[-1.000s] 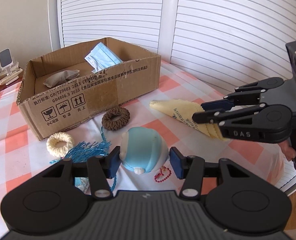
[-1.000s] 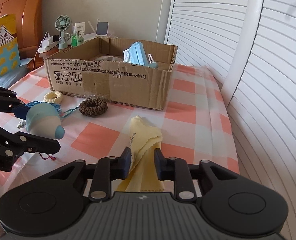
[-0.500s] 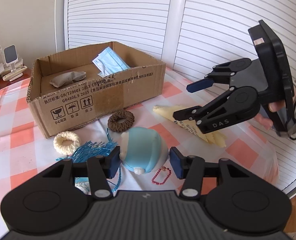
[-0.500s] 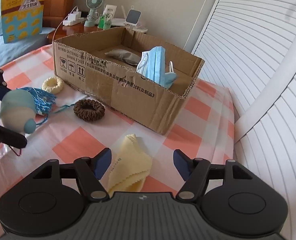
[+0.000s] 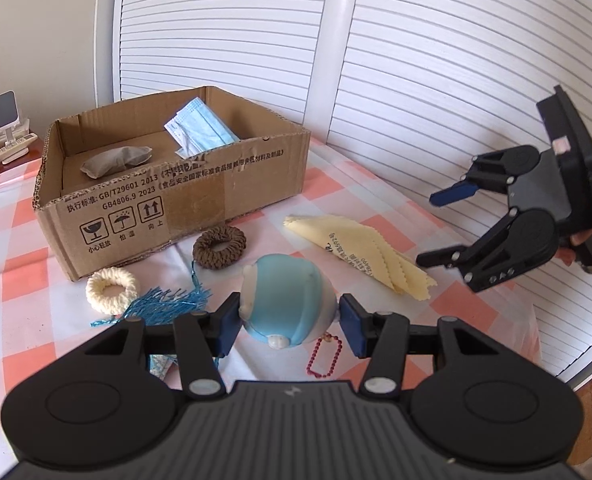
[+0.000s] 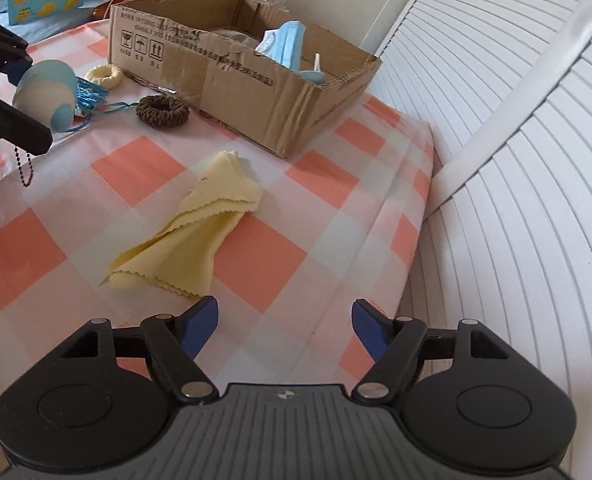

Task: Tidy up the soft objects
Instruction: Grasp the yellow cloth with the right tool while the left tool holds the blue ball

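Observation:
My left gripper (image 5: 289,322) is shut on a blue and white plush toy (image 5: 283,302), held above the checked tablecloth; a red bead chain (image 5: 323,358) hangs from it. The toy also shows in the right wrist view (image 6: 47,90). My right gripper (image 6: 284,326) is open and empty, raised above the table's right side; it also shows in the left wrist view (image 5: 440,226). A folded yellow cloth (image 6: 191,232) lies on the table ahead of it. The cardboard box (image 5: 223,184) holds a blue face mask (image 5: 199,130) and a grey pouch (image 5: 115,160).
A brown scrunchie (image 5: 219,246), a cream scrunchie (image 5: 111,290) and a blue tassel (image 5: 163,304) lie in front of the box. White louvred doors (image 5: 436,60) stand behind and to the right. The table edge (image 6: 416,240) drops off at the right.
My right gripper opened, let go of the yellow cloth and drew back and up to the right. My left gripper lifted the plush toy a little higher.

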